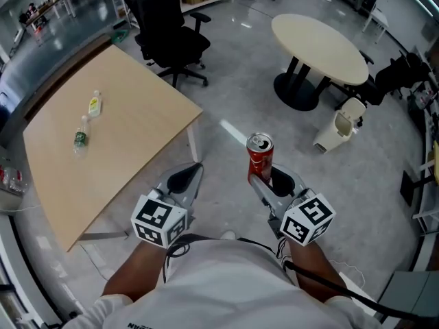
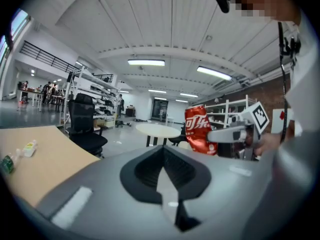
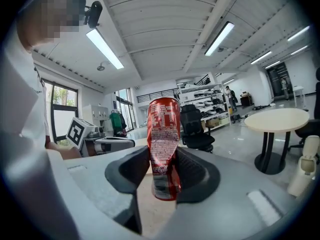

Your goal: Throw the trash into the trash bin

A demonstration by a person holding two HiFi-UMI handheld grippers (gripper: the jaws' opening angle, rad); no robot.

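Open lab-office: office chair [image 1: 171, 33], shelving racks [image 2: 102, 101]

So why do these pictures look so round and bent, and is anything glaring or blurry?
Left gripper view: the wide lens bows the ceiling around the ceiling light and leaves the corners black. Right gripper view: it has the same bowing; the can is fairly sharp, and the window behind it is washed out. Head view: the glossy floor carries a bright streak of glare.

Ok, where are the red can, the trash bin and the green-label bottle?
red soda can [image 1: 260, 162], head view, on its red side wall
white trash bin [image 1: 334, 132], head view, on its front wall
green-label bottle [image 1: 80, 139], head view, on its label
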